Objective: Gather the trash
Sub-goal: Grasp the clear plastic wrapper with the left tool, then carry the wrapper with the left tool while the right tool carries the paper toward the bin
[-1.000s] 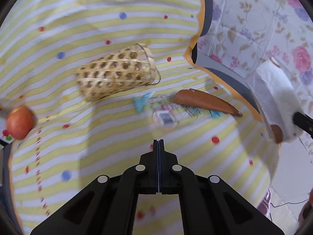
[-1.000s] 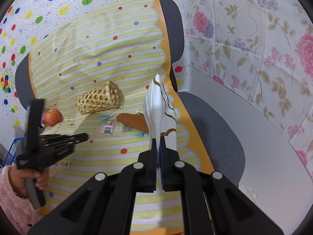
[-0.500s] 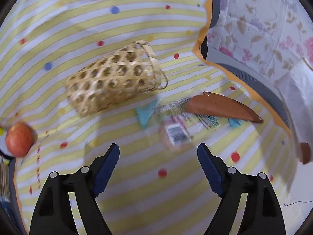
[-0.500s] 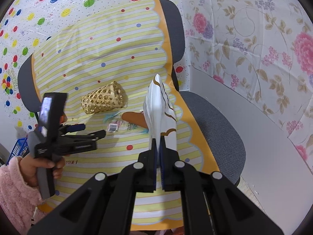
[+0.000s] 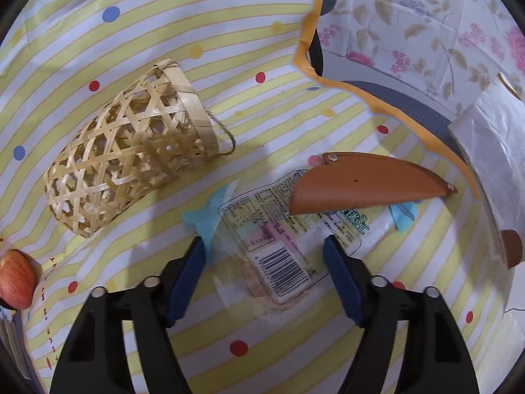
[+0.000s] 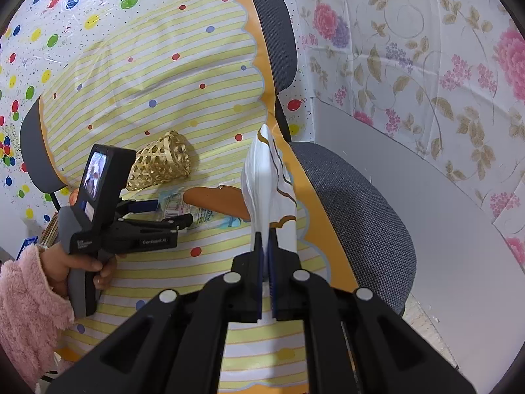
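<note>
A clear plastic snack wrapper (image 5: 279, 243) with a barcode and blue ends lies flat on the striped chair cover (image 5: 229, 65). My left gripper (image 5: 264, 246) is open, its blue-padded fingers (image 5: 188, 269) on either side of the wrapper's near end. The wrapper also shows in the right wrist view (image 6: 183, 208), with the left gripper (image 6: 164, 215) over it. My right gripper (image 6: 265, 241) is shut on a white plastic bag (image 6: 267, 184) with brown print, held up beside the seat. The bag shows at the right edge of the left wrist view (image 5: 492, 151).
A brown leather sheath (image 5: 367, 182) lies across the wrapper's far end. A woven bamboo basket (image 5: 131, 164) lies on its side to the left. A red apple (image 5: 14, 284) sits at the far left edge. The grey chair seat (image 6: 354, 216) shows beyond the cover's orange edge.
My left gripper opened from shut and moved forward and down until its fingers straddle the wrapper. My right gripper kept hold of the bag and barely moved.
</note>
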`<action>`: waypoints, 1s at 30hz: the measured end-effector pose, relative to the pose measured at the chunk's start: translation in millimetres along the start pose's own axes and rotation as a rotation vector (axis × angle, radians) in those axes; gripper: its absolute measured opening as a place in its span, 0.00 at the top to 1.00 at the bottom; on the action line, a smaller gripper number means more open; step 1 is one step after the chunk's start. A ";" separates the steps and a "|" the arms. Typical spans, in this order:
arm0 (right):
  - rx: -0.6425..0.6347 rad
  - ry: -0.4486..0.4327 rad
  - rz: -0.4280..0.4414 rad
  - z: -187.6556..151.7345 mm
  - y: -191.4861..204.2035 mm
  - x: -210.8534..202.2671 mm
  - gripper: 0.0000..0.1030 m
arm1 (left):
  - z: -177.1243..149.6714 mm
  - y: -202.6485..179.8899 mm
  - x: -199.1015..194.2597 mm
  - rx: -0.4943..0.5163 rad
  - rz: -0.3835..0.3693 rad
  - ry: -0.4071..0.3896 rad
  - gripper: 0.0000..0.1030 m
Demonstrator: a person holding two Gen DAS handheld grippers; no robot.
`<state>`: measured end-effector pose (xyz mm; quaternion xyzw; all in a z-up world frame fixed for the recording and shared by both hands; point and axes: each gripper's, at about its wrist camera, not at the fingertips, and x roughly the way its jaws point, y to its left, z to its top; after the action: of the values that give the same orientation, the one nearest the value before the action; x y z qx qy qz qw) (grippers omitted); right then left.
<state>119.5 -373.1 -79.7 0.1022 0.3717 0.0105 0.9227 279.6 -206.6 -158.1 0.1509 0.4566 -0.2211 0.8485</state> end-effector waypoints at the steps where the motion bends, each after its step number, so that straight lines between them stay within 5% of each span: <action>1: 0.002 0.001 0.001 -0.8 0.2 0.2 0.97 | -1.4 0.7 -1.9 -0.005 0.017 -0.007 0.50; 2: 0.002 0.002 0.001 -1.4 0.7 -0.2 0.97 | -3.1 2.0 -4.2 -0.009 0.032 -0.014 0.69; 6: -0.001 0.002 0.001 -4.0 3.4 -6.7 0.97 | -16.0 2.5 -16.4 -0.017 0.016 -0.038 0.95; 13: -0.018 -0.040 -0.001 -5.9 14.6 -38.5 0.97 | -48.1 26.6 -89.1 -0.171 -0.117 -0.150 0.98; 23: -0.020 -0.075 0.018 -20.2 34.2 -76.4 0.97 | -97.8 45.3 -217.7 -0.236 -0.040 -0.375 0.97; 30: -0.017 -0.078 0.018 -45.5 46.6 -103.6 0.97 | -132.7 6.2 -262.3 -0.195 -0.024 -0.438 0.97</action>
<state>15.9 -329.1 -31.7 0.0980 0.3345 0.0182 0.9371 61.5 -78.3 -8.4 0.0116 0.2826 -0.2135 0.9351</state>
